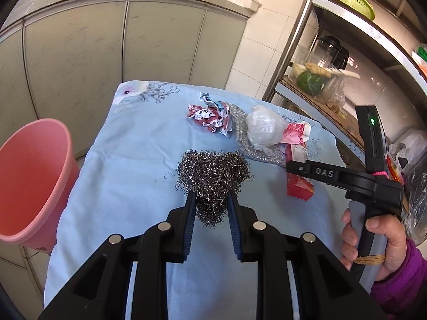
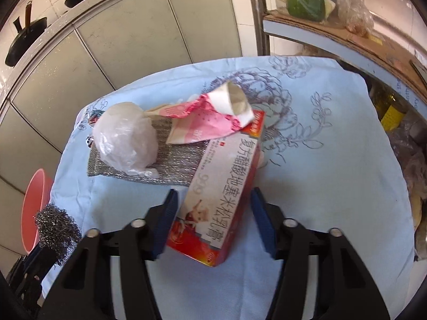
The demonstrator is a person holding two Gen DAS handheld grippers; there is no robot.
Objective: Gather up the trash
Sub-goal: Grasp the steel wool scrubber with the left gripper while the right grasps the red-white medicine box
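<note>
My left gripper [image 1: 210,200] is shut on a ball of steel wool [image 1: 213,176], held just above the blue floral cloth [image 1: 133,173]; the steel wool also shows in the right wrist view [image 2: 57,229]. My right gripper [image 2: 213,200] is open, its blue pads on either side of a red and white medicine box [image 2: 221,197] that lies on the cloth, not clamped. Behind the box lie a crumpled pink wrapper [image 2: 210,120], a balled clear plastic bag [image 2: 125,138] and a silver scouring pad [image 2: 170,165]. A crumpled patterned wrapper [image 1: 210,117] lies further back.
A pink plastic bucket [image 1: 29,181] stands off the table's left edge, also visible in the right wrist view [image 2: 34,208]. Grey cabinets [image 1: 106,48] stand behind. A metal shelf rack [image 1: 333,85] with vegetables and jars stands to the right.
</note>
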